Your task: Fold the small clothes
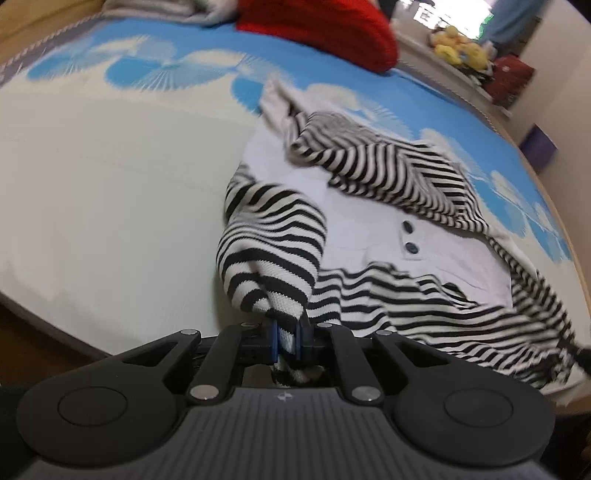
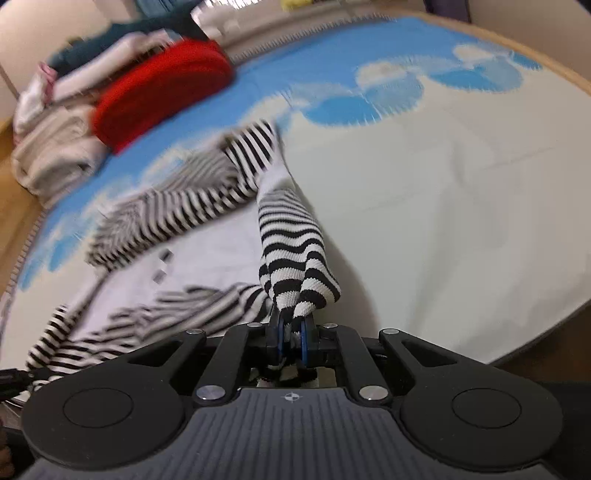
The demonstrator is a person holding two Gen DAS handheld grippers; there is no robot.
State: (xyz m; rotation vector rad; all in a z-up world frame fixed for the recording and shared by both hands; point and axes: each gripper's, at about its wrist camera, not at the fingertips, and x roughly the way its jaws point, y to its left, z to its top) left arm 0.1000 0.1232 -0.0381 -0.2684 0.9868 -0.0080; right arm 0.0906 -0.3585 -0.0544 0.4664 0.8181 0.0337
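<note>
In the left wrist view, the left gripper (image 1: 287, 338) sits nearest, its blue-padded jaws pressed together on a bunched fold of the striped garment (image 1: 369, 236). The pinched black-and-white cloth rises just beyond the jaws as a rumpled hump. In the right wrist view, the right gripper (image 2: 291, 338) likewise pinches a gathered end of the same striped garment (image 2: 291, 254), with knit fabric squeezed between its pads and a little hanging below them.

Past both grippers the garment spreads over the bed cover (image 1: 110, 192). Its middle shows a plain white panel with two dark buttons (image 1: 409, 236), and striped parts lie crumpled around it, one sleeve-like piece reaching toward the far side. The cover is pale near the grippers and turns blue with white cloud shapes farther off.

Beyond the garment, a red knitted item (image 1: 325, 33) rests on the far part of the bed. In the right wrist view, the red knitted item (image 2: 159, 92) lies against a blurred pile of folded clothes (image 2: 59, 147).
</note>
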